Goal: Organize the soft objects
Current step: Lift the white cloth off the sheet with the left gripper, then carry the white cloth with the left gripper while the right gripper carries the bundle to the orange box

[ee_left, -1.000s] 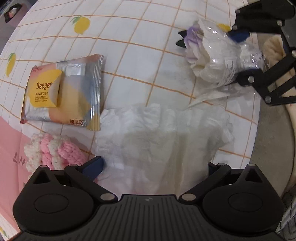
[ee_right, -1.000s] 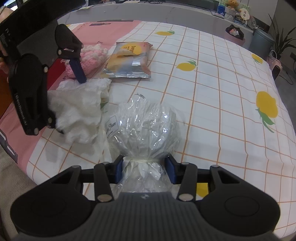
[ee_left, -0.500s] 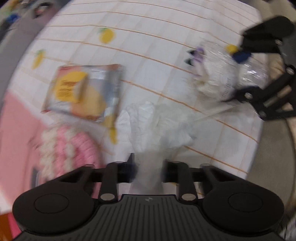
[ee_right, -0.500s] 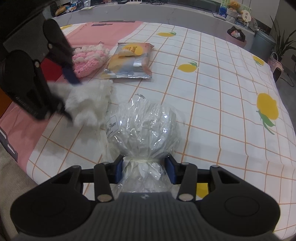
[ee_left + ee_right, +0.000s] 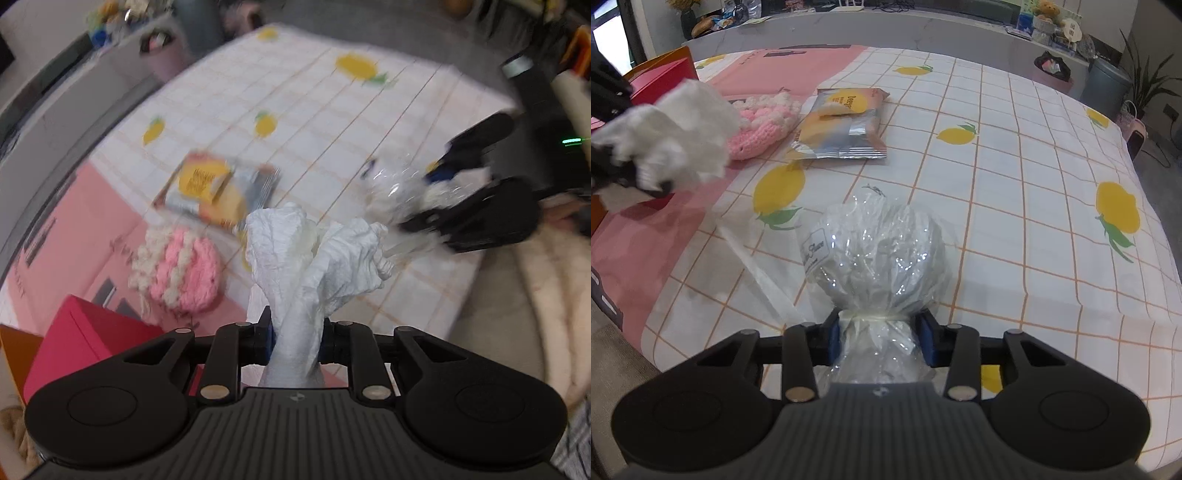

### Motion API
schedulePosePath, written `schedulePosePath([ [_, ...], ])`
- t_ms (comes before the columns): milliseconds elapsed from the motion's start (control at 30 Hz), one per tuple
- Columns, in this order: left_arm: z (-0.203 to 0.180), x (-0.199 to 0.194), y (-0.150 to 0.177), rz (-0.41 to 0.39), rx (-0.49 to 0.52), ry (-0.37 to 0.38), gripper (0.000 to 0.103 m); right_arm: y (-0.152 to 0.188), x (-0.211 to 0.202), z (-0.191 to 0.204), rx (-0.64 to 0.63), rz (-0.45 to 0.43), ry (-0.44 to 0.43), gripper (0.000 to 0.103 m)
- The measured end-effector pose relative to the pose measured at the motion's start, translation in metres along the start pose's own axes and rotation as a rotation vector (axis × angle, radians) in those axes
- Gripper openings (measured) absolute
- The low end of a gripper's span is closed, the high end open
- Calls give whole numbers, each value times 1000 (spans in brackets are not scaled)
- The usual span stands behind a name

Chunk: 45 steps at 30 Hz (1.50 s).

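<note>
Wrist views: left tongs (image 5: 295, 332) clamp white cloth (image 5: 314, 254); right tongs (image 5: 881, 338) clamp cellophane bundle (image 5: 875, 247).

My left gripper (image 5: 295, 338), wide open around the white crinkled cloth (image 5: 314, 254) a second ago, now has its fingers pinched on the bunched end. The cloth no longer lies flat on the lemon-print bedsheet (image 5: 1015, 155); it is lifted clear, off to the left toward the red box (image 5: 79, 339). My left view has swung and blurred.
</note>
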<state>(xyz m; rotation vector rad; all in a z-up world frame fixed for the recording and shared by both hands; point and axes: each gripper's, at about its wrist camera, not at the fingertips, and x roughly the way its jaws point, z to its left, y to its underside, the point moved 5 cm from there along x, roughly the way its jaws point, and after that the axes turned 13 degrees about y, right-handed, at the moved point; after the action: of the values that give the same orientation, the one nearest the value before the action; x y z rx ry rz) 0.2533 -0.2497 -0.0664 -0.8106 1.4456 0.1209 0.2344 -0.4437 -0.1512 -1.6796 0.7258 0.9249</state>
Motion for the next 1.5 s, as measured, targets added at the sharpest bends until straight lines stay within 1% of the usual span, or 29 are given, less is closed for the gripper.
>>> schedulePosePath([
  [67,0,-16,1,-49,10,-11,24,-1,0,0,22,15,10,38],
  [133,7,-29,2,-74,-15,-6,25,-1,-1,3,22,25,30,37],
  [200,17,-41,6,-108,-48,-15,23,-1,-1,4,26,29,47,36],
  [267,23,-52,11,-124,-55,-22,23,-3,-6,2,75,23,44,36],
  [367,27,-76,23,-167,-74,-21,23,-13,-30,3,115,-38,7,36],
  [467,29,-107,30,-243,-96,-7,23,-28,-66,11,95,-107,58,35],
  [533,29,-131,34,-287,-89,-22,23,-40,-93,19,87,-159,82,35],
  [567,29,-144,37,-309,-87,-32,23,-47,-108,24,93,-190,78,35],
  [667,30,-181,45,-362,-98,-48,23,-68,-152,49,91,-278,44,35],
  [700,31,-193,49,-381,-98,-59,23,-76,-167,60,79,-307,47,35],
  [767,32,-214,56,-418,-94,-84,23,-96,-193,82,53,-358,68,35],
  [833,35,-230,65,-443,-100,-104,23,-117,-224,106,35,-438,104,35],
  [867,37,-236,69,-445,-113,-115,23,-127,-242,120,28,-483,106,35],
  [933,41,-242,79,-443,-135,-130,23,-146,-272,143,13,-544,86,36],
  [1000,44,-248,90,-454,-147,-149,23,-165,-298,171,-46,-585,58,36],
  [1033,46,-251,97,-463,-156,-159,23,-174,-309,184,-68,-610,66,36],
  [1100,55,-256,112,-481,-190,-177,23,-194,-322,207,-102,-635,78,36],
  [1167,66,-256,130,-493,-237,-209,23,-214,-327,225,-95,-645,55,36],
  [1267,92,-253,163,-512,-328,-276,23,-239,-320,250,-69,-636,-2,36],
  [1333,109,-244,182,-519,-387,-283,23,-253,-306,266,-49,-630,-26,36],
  [1400,126,-231,199,-522,-451,-293,23,-264,-282,287,-62,-580,-61,36],
  [1467,142,-217,213,-527,-509,-316,23,-272,-248,308,-68,-508,-55,36],
  [1500,149,-210,217,-537,-528,-316,23,-273,-227,318,-67,-479,-40,36],
])
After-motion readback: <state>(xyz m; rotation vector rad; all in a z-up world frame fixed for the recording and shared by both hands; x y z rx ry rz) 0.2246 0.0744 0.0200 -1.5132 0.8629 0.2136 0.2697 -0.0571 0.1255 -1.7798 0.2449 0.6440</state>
